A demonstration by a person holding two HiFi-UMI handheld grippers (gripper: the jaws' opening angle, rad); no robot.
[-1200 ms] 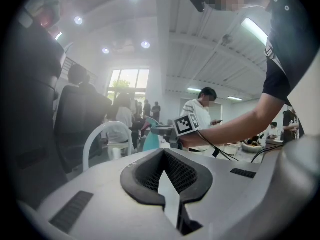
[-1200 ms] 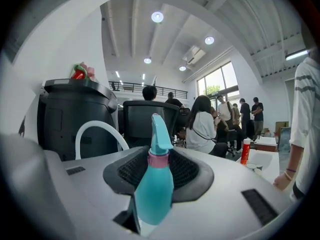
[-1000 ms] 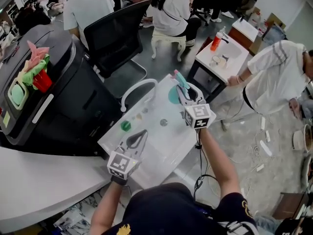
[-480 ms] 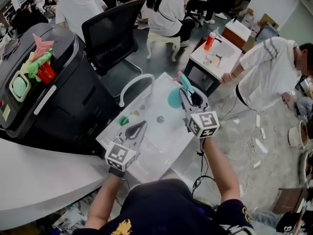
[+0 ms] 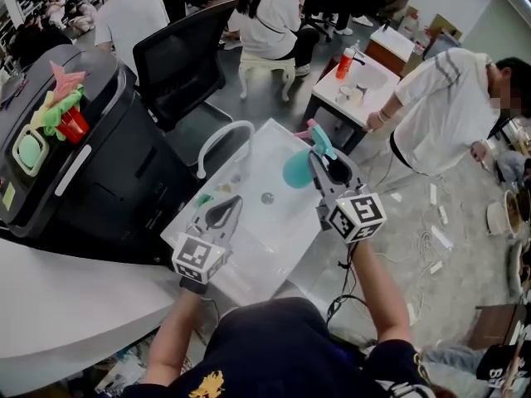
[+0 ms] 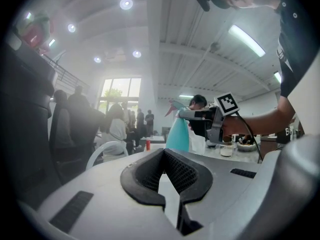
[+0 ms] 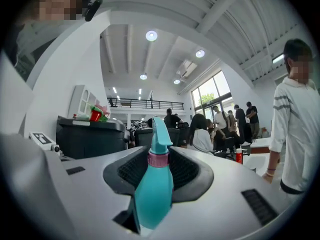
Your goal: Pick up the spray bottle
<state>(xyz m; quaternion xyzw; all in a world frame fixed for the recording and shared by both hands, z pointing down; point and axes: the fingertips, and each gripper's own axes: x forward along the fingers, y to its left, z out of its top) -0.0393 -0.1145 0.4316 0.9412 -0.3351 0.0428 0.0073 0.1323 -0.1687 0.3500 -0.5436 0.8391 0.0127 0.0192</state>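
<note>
The right gripper (image 7: 159,180) is closed on the teal plastic spray bottle (image 7: 152,194): in the right gripper view its dark ribbed pads (image 7: 187,170) press on the bottle's body from both sides just below the pink collar (image 7: 159,159), and the trigger head stands upright above the jaws. In the head view the right gripper (image 5: 320,159) points away from the person, with the teal plastic spray bottle (image 5: 297,170) at its tips over the far right part of the white moulded basin top (image 5: 282,222). Whether the base of the bottle is clear of that surface cannot be made out, since the left gripper view hides the bottle's bottom edge behind the gripper's own body. The left gripper (image 6: 164,154) has its tips together, leaving only the oval opening between the curved pads, and nothing is in it. In the head view the left gripper (image 5: 233,203) sits over the near left part of the basin top, well apart from the bottle. A round drain (image 5: 267,197) lies between the two grippers, and a curved white tube (image 5: 222,139) arches over the far left edge. A large black bin (image 5: 99,164) stands to the left with a red cup (image 5: 73,124) on its lid. A black office chair (image 5: 178,60) stands beyond it. A person in a white striped shirt (image 5: 444,110) leans over a small white table (image 5: 365,81) at the upper right.
</note>
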